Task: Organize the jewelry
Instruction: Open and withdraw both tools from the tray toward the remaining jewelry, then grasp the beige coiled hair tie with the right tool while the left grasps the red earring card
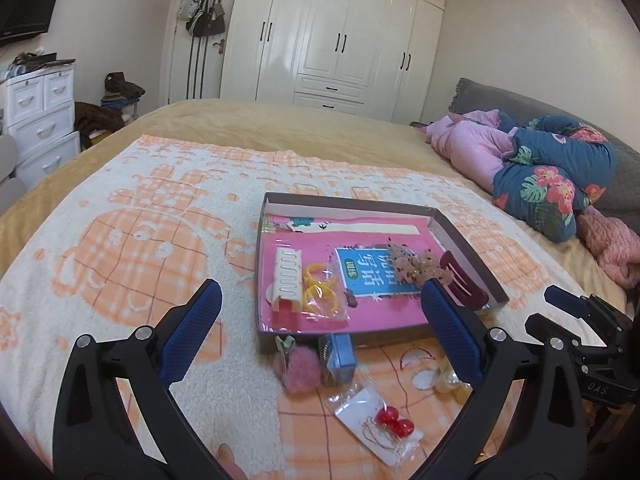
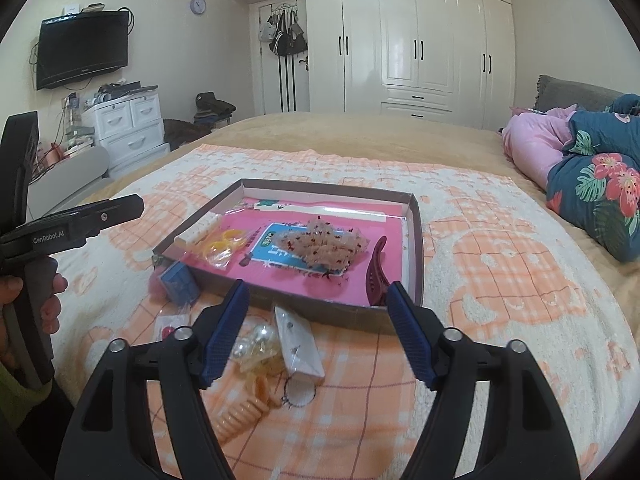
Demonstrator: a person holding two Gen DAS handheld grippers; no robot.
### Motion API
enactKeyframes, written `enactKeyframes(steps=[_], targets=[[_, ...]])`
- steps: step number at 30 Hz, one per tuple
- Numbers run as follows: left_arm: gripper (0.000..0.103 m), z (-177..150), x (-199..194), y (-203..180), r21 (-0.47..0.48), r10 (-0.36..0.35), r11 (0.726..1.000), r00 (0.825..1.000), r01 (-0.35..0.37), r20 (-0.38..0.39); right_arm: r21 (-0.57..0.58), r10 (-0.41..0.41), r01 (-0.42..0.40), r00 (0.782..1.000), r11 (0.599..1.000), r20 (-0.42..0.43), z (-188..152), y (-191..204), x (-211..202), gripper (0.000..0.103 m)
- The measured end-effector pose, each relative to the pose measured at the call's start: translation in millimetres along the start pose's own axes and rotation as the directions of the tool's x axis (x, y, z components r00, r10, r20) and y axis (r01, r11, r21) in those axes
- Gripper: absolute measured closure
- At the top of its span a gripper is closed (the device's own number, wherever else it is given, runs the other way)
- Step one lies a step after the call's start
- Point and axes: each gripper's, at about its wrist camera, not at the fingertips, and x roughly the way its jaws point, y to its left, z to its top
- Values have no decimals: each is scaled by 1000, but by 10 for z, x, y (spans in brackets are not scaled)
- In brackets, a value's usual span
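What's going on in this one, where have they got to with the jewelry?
A person holds a gripper in each hand over a bed. The left gripper and right gripper are both open and hold nothing. The shallow box already contains a white hair clip, bagged yellow rings, a speckled scrunchie and a maroon claw clip. Lying outside it on the blanket are a pink pom-pom clip, a small blue box, red earrings on a card and pearl pieces.
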Motion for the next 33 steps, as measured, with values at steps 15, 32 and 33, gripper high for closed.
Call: enactKeyframes(steps=[15, 32, 33], targets=[[12, -171, -110, -123, 38, -14, 999, 1000, 15, -21, 5, 20, -20, 999, 1000, -39, -252, 66, -118, 31], [12, -358, -191, -99, 41, 0, 999, 997, 3, -72, -9, 53, -55, 993, 998, -110, -494, 252, -86, 30], [12, -380, -188, -97, 39, -2, 999, 997, 5, -82, -10, 58, -60, 992, 998, -116, -514, 273, -75, 30]])
